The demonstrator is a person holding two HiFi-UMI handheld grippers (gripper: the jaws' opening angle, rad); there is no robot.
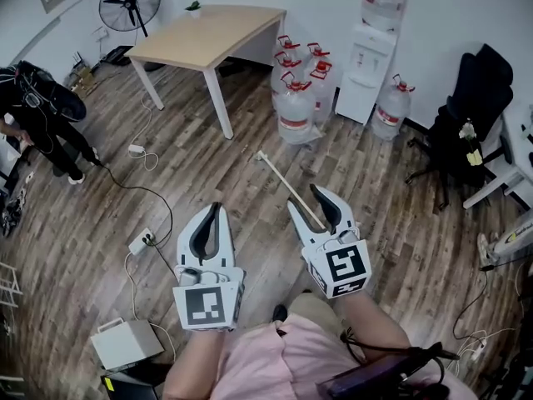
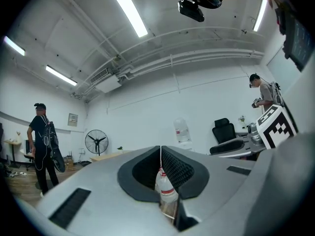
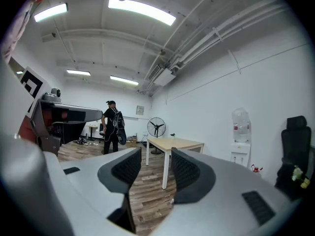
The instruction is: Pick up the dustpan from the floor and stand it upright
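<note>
A long pale wooden handle [image 1: 283, 182] lies on the wood floor ahead of me, running from near the water bottles toward my right gripper. Its lower end passes behind that gripper, so the dustpan's pan is hidden. My right gripper [image 1: 306, 200] hovers over that lower end, open, with a gap and bare floor between its jaws [image 3: 150, 168]. To the left of the handle, apart from it, is my left gripper [image 1: 215, 208], held level with the right one. It is shut with nothing in it, its pads touching [image 2: 160, 154].
A wooden table [image 1: 208, 36] stands ahead, with several water bottles [image 1: 296, 98] and a dispenser [image 1: 366, 57] to its right. An office chair [image 1: 466, 115] stands at the right. A power strip with cables [image 1: 141, 240] and a white box [image 1: 125, 342] lie at the left. A person [image 1: 42, 107] stands at far left.
</note>
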